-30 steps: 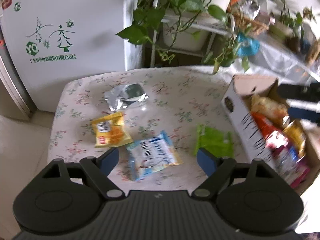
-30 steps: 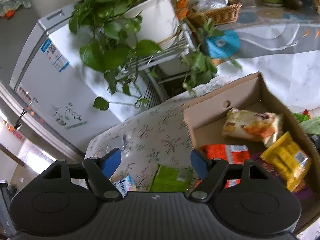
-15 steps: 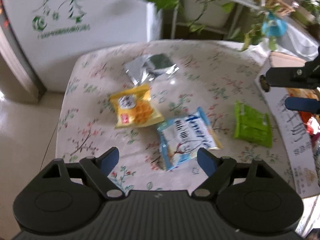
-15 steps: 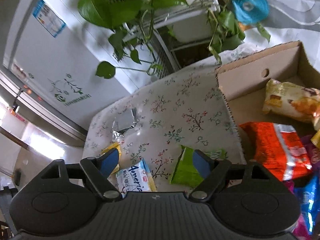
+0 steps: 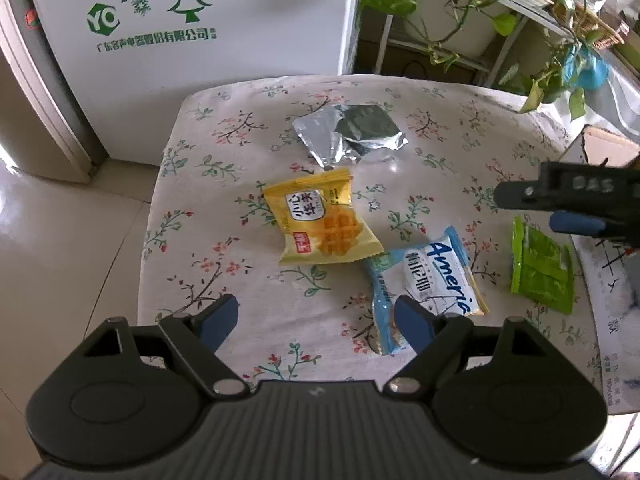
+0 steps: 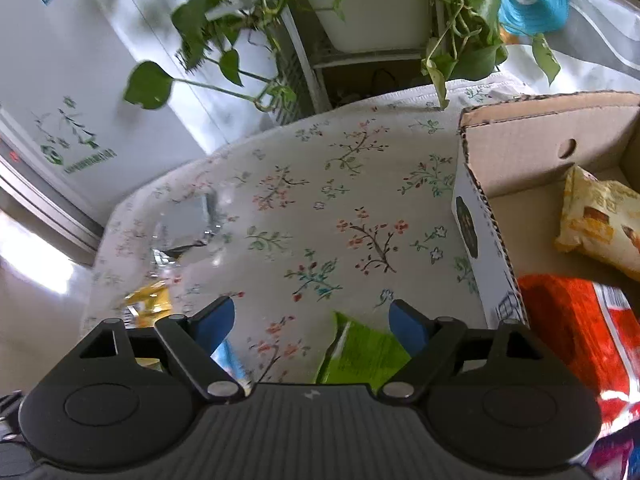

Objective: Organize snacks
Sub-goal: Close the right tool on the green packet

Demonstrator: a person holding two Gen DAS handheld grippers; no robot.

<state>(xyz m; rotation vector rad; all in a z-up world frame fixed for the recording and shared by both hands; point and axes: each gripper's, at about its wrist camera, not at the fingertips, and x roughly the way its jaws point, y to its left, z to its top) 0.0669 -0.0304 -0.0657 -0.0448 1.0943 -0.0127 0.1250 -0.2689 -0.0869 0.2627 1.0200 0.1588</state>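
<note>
Floral cloth covers the table [image 5: 192,264]. Mid-table lie a silver packet [image 5: 348,136], yellow waffle packet [image 5: 320,224], blue packet [image 5: 424,280] and, near the right edge beside the cardboard box [image 6: 480,224], a green packet [image 5: 540,268]. Both the left gripper [image 5: 316,320] and the right gripper [image 6: 312,324] hang spread and empty. Flat, slick wrappers may slide from a shallow pinch.

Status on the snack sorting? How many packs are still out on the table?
Partly done: the cardboard box already holds several packs. Nothing in hand; left tongs and right tongs are both open. Four remain on the table: silver pack, yellow pack, blue pack, green pack.
</note>
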